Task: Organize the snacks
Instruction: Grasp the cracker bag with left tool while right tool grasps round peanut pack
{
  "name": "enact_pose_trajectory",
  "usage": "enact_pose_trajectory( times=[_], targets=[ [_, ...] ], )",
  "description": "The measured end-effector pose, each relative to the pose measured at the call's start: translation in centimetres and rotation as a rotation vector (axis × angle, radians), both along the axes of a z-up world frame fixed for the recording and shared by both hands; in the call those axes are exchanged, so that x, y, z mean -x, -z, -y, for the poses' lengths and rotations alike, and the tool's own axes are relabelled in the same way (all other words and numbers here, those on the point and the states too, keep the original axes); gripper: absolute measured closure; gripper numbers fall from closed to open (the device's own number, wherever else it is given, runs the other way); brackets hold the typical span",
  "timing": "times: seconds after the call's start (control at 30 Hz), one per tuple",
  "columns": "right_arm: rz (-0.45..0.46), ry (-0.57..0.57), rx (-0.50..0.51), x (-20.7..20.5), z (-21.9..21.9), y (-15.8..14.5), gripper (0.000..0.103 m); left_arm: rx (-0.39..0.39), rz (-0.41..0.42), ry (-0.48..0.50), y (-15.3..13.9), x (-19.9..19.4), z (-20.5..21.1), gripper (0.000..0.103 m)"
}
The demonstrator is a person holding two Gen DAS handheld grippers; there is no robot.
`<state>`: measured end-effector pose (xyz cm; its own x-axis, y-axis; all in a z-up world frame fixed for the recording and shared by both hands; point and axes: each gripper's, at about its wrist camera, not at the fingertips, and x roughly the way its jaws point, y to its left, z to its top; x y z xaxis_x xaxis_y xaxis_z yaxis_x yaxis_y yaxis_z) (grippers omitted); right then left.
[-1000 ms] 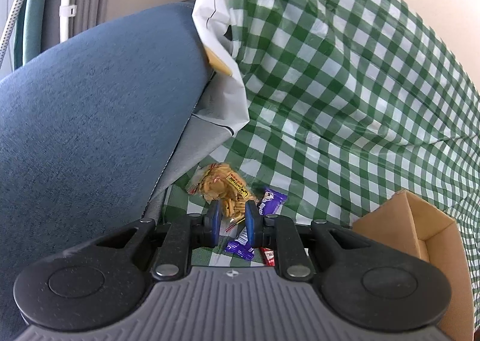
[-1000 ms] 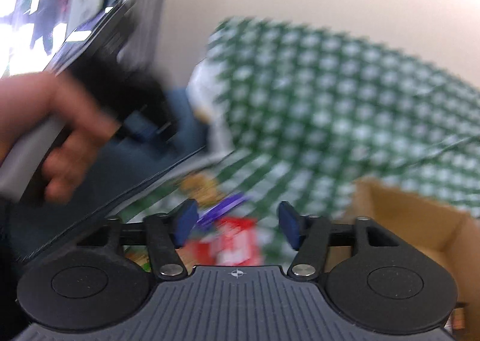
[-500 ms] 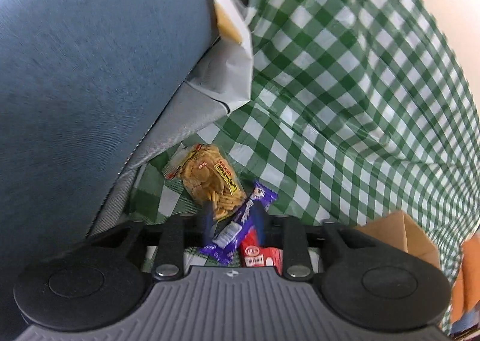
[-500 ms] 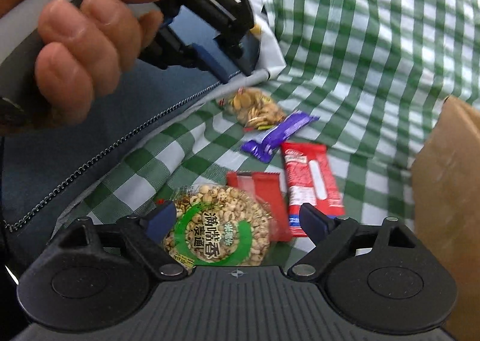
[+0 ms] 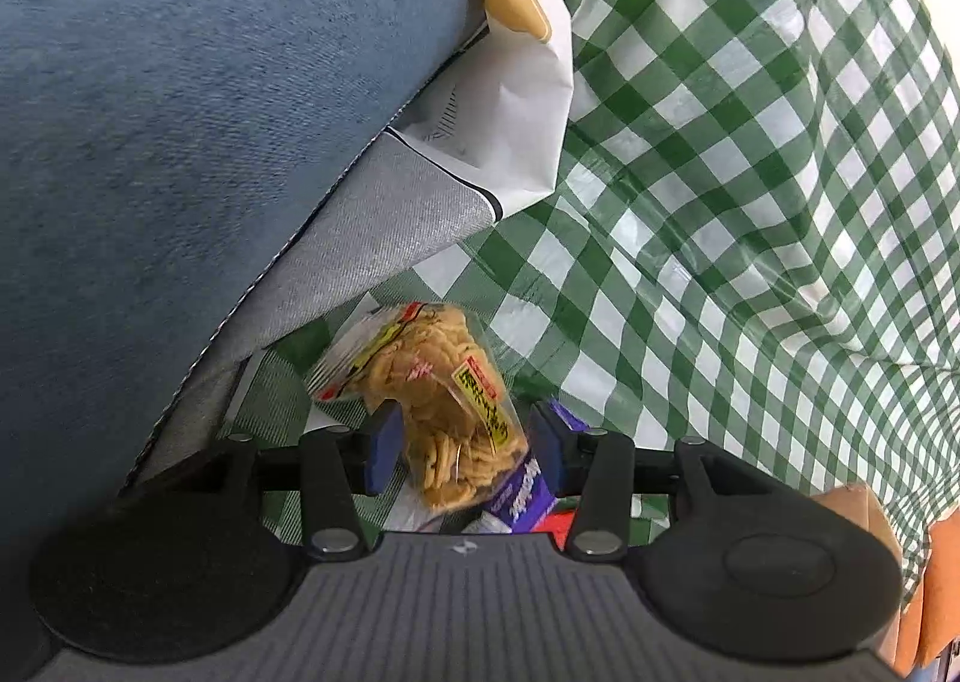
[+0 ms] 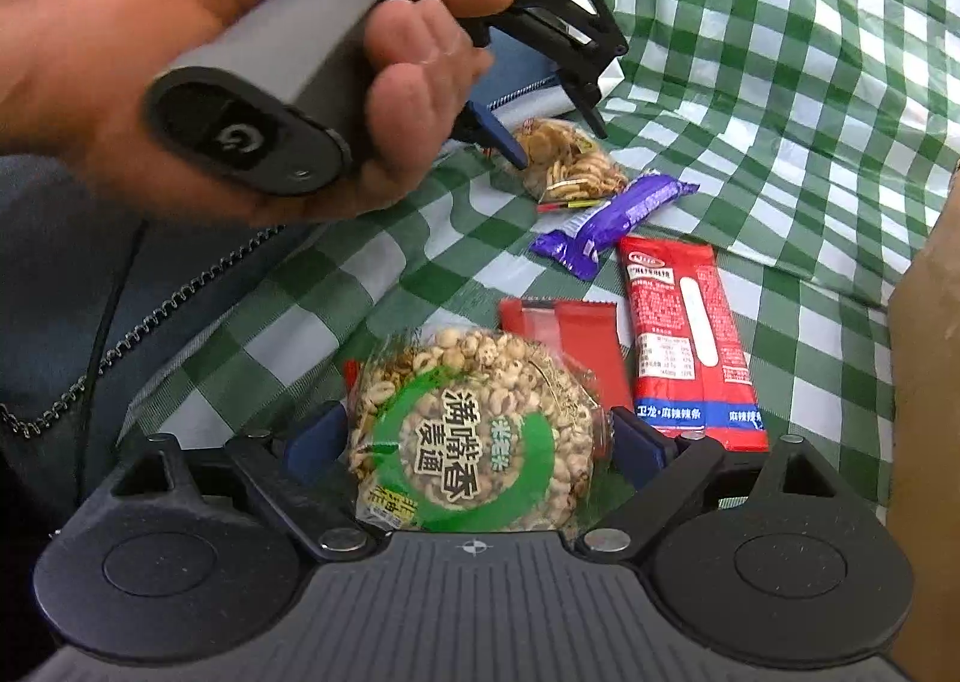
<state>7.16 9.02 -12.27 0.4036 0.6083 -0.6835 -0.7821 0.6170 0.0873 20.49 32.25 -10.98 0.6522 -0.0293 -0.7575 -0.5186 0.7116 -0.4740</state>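
The left gripper (image 5: 465, 445), jaws just opening, straddles a clear cracker bag (image 5: 432, 400) with a yellow label too blurred to read; the pads seem not to press. The right gripper (image 6: 474, 445) stands spread around a round puffed-grain pack (image 6: 474, 430) whose green ring reads 满嘴香. Beyond lie a purple bar (image 6: 612, 217), two red packs (image 6: 690, 340), one reading 卫龙·麻辣辣条. Checked cloth (image 6: 780, 82) is bare behind; a cardboard box (image 6: 927, 352) bounds the right.
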Motion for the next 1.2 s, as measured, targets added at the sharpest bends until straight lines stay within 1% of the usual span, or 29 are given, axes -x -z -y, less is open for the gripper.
enact_pose_trajectory(
  times=[0.1, 0.2, 0.27, 0.33, 0.37, 0.43, 0.53, 0.6, 0.67, 0.73, 0.87, 0.93, 1.03, 1.13, 1.2],
  targets=[
    [0.011, -0.010, 0.001, 0.3, 0.1, 0.0, 0.015, 0.011, -0.009, -0.012, 0.5, -0.5, -0.1, 0.052],
    [0.026, -0.023, 0.007, 0.6, 0.2, -0.1, 0.017, 0.025, -0.031, -0.014, 0.9, -0.8, -0.2, 0.055],
    [0.043, -0.029, 0.007, 0.8, 0.4, -0.2, 0.019, 0.031, -0.024, -0.010, 0.8, -0.6, -0.5, 0.068],
    [0.074, -0.021, 0.017, 1.1, 0.8, -0.4, 0.020, 0.020, -0.003, -0.009, 0.3, -0.2, -0.6, 0.073],
    [0.082, -0.016, 0.022, 1.1, 1.0, -0.5, 0.020, 0.018, 0.007, -0.005, 0.0, 0.1, -0.7, 0.079],
    [0.072, -0.002, 0.035, 1.0, 1.5, -1.0, 0.020, 0.006, 0.034, 0.006, -0.7, 0.9, -0.6, 0.080],
    [0.057, 0.014, 0.042, 1.2, 2.6, -2.5, 0.020, -0.038, 0.075, 0.010, -2.4, 2.2, -0.1, 0.080],
    [0.052, 0.011, 0.048, 1.6, 3.4, -3.6, 0.020, -0.048, 0.095, 0.018, -3.4, 3.2, 0.3, 0.080],
    [0.048, 0.007, 0.044, 2.2, 4.3, -4.6, 0.020, -0.064, 0.100, 0.031, -4.2, 4.2, 0.9, 0.080],
    [0.049, -0.003, 0.038, 3.1, 5.4, -5.8, 0.020, -0.089, 0.089, 0.038, -4.9, 5.5, 1.6, 0.080],
    [0.084, -0.023, 0.044, 5.5, 7.0, -7.1, 0.020, -0.101, 0.078, 0.061, -6.0, 8.1, 2.6, 0.080],
    [0.104, -0.031, 0.057, 6.5, 7.4, -7.2, 0.020, -0.114, 0.062, 0.090, -6.4, 9.3, 3.2, 0.080],
    [0.111, -0.029, 0.080, 7.4, 7.5, -6.7, 0.020, -0.119, 0.025, 0.169, -6.4, 10.9, 4.1, 0.080],
    [0.092, -0.019, 0.111, 7.4, 7.4, -5.5, 0.020, -0.123, -0.045, 0.280, -5.6, 11.8, 5.1, 0.080],
    [0.090, -0.014, 0.140, 7.5, 7.3, -4.7, 0.020, -0.104, -0.122, 0.363, -4.4, 12.0, 6.0, 0.080]
  ],
)
